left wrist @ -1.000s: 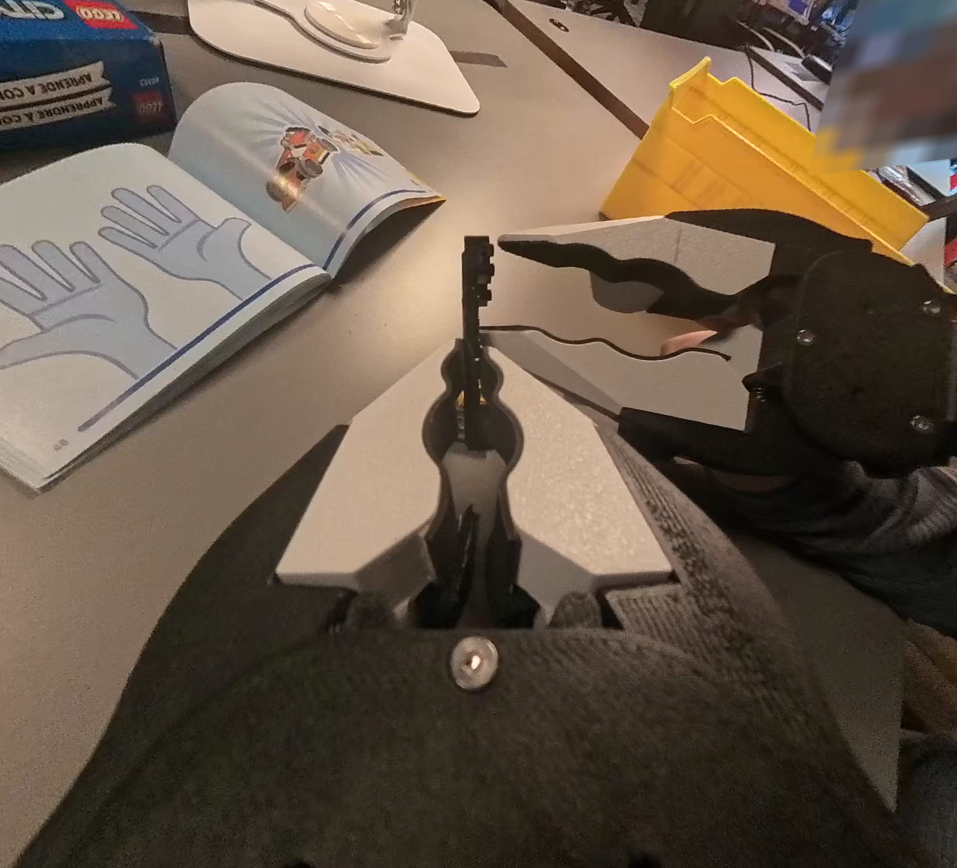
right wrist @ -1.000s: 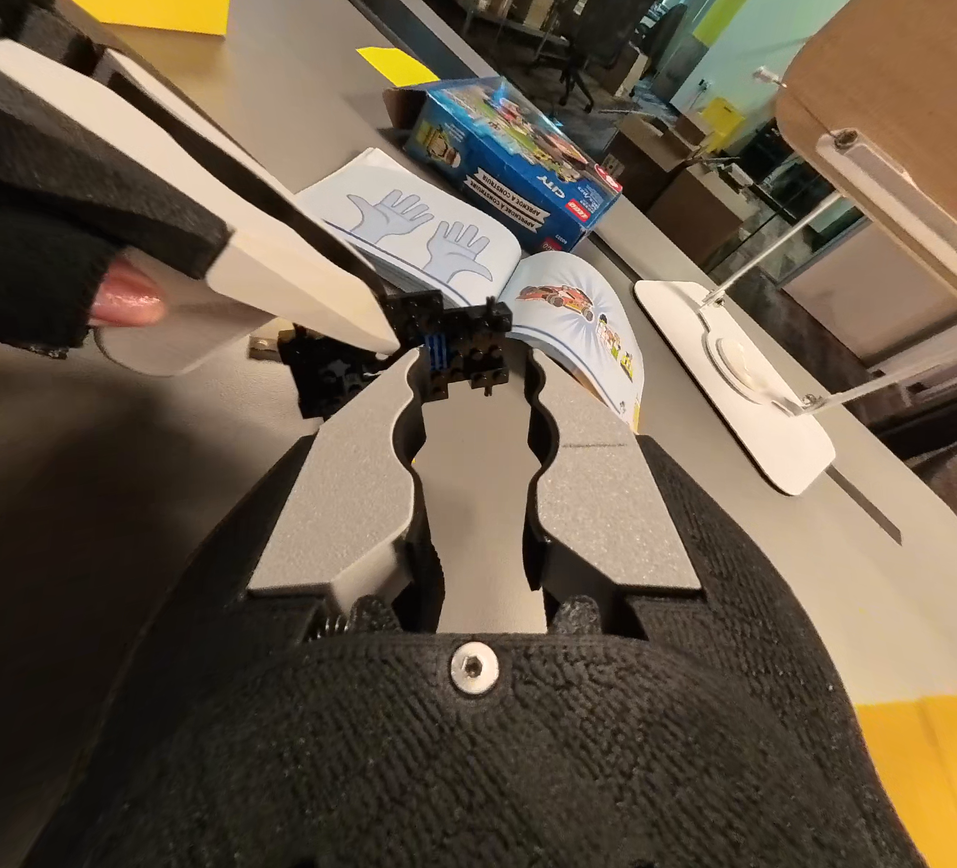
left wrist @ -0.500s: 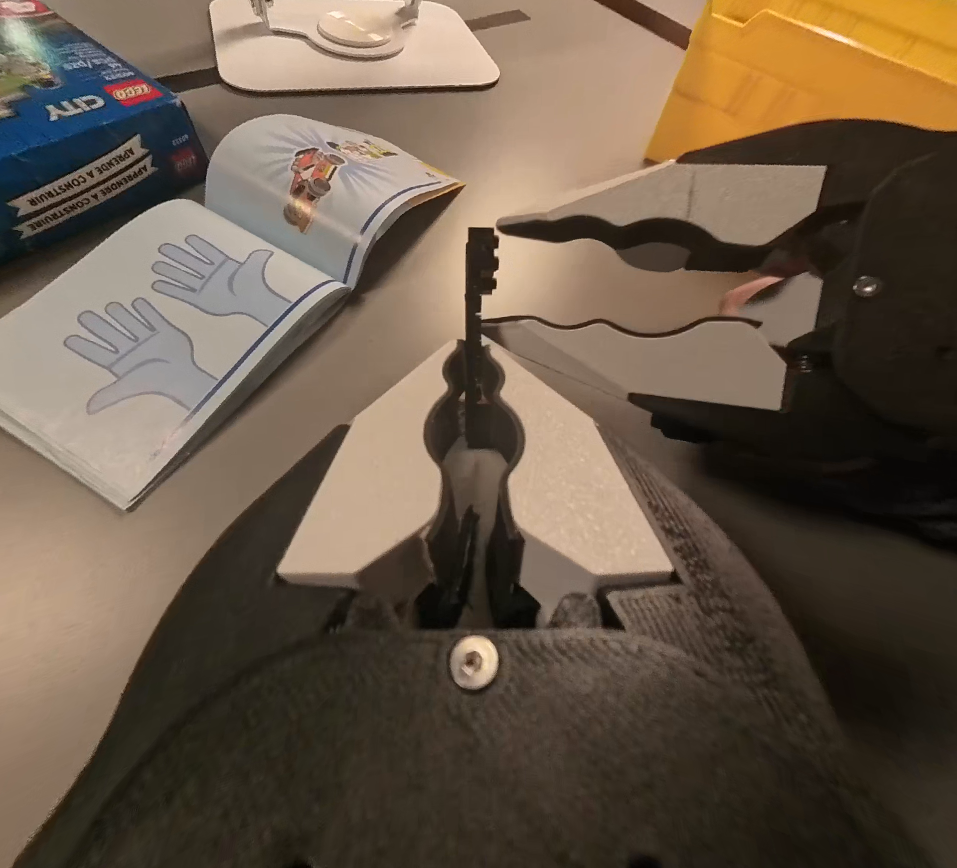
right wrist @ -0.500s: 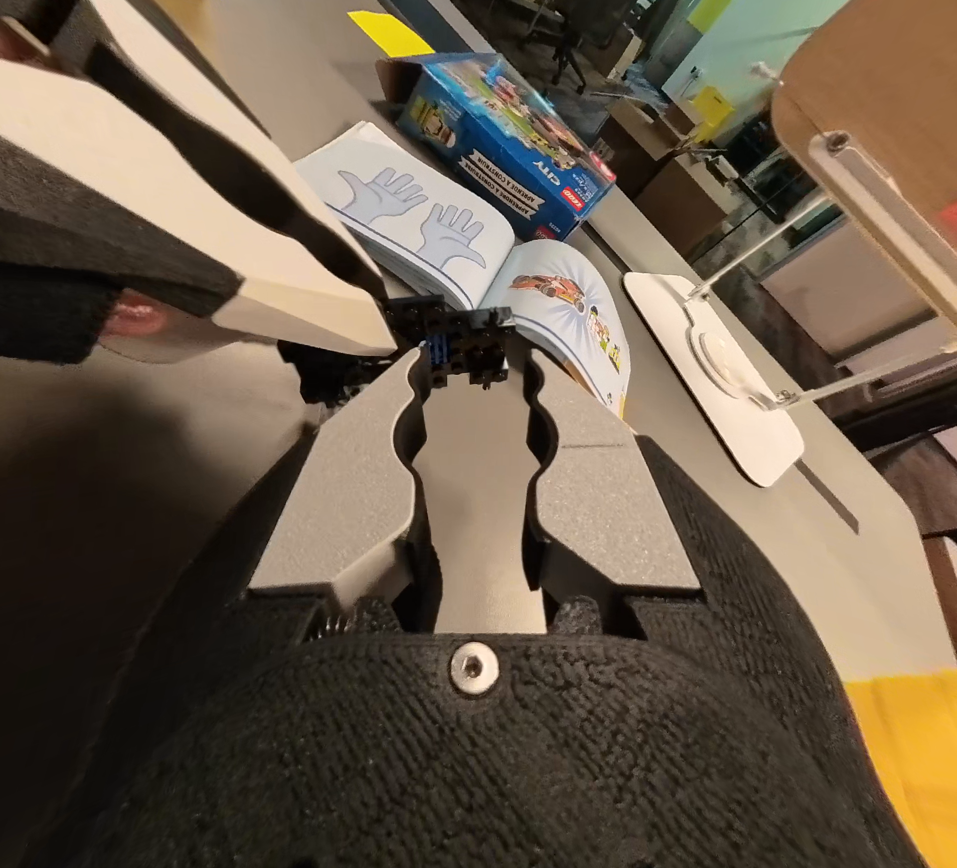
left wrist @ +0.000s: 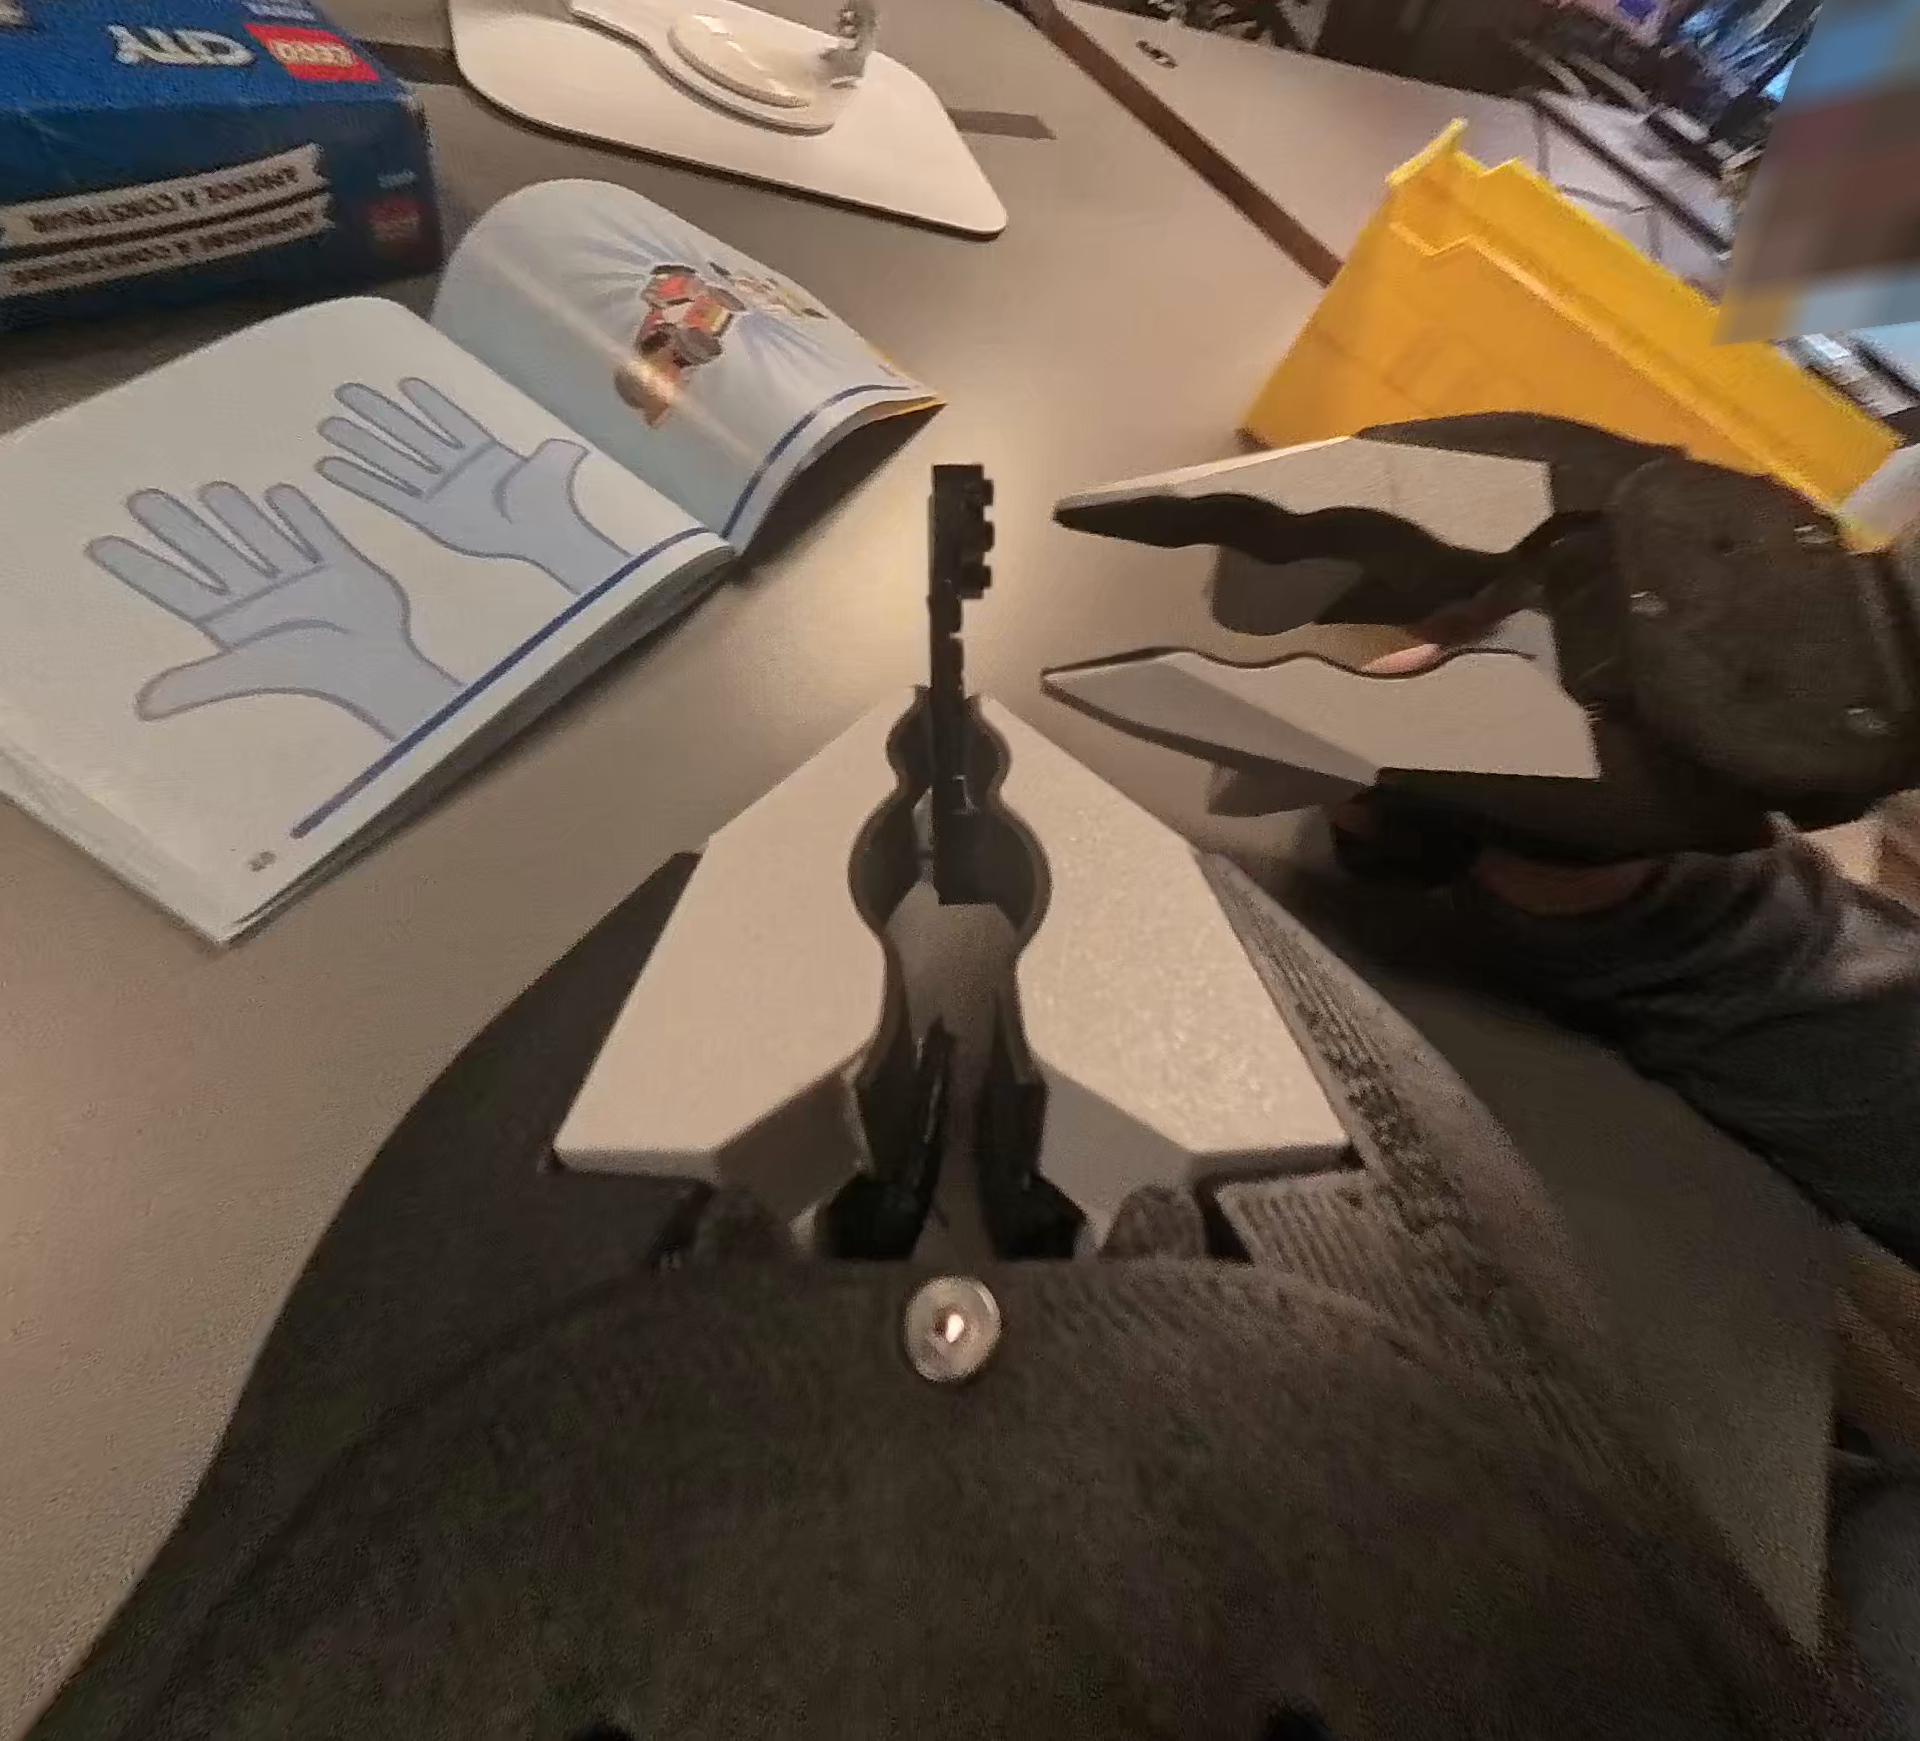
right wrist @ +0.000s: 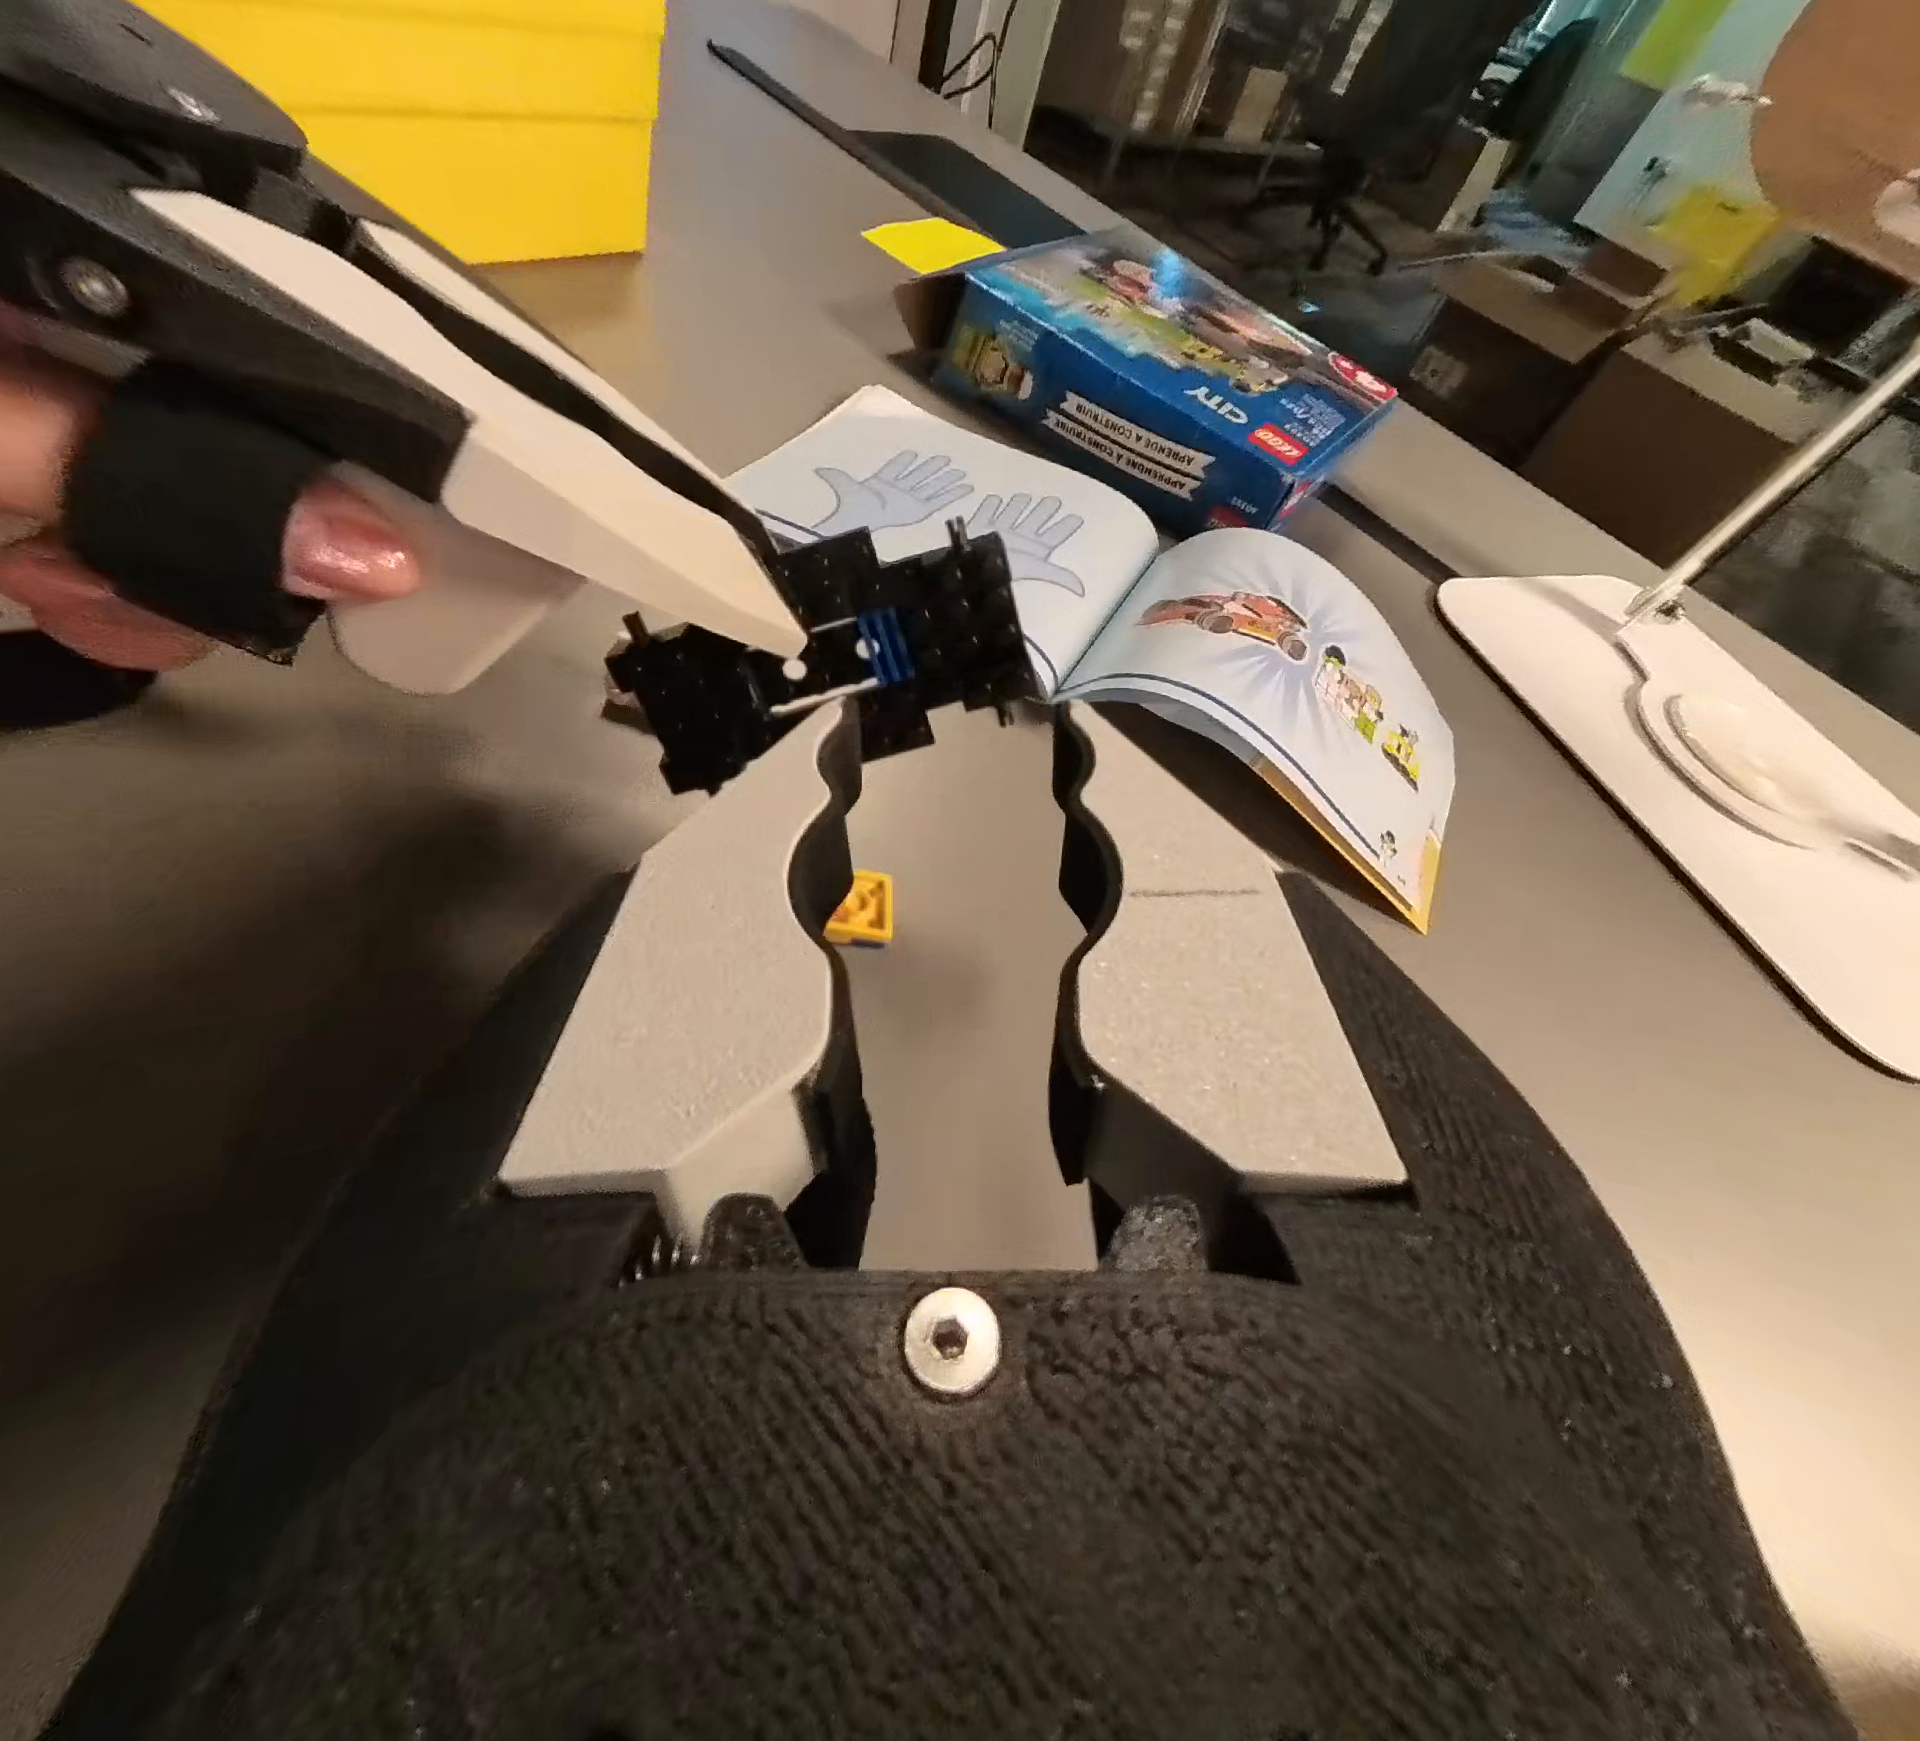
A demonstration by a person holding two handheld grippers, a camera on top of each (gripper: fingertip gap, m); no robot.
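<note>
Two grippers met above desk (right wrist: 1039,164): left gripper (left wrist: 951,715) pinched black brick plate (left wrist: 958,548) edgewise, right gripper (right wrist: 951,735) gaped empty beside it.

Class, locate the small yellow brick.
In the right wrist view the small yellow brick lies on the grey table, between the right tongs, below the black plate assembly.

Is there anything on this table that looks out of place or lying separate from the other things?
One thing stands out: a small yellow brick lies alone on the grey table, apart from the black brick plate that the left tool holds in the air. The booklet lies open and the blue box has one end flap open.
</note>
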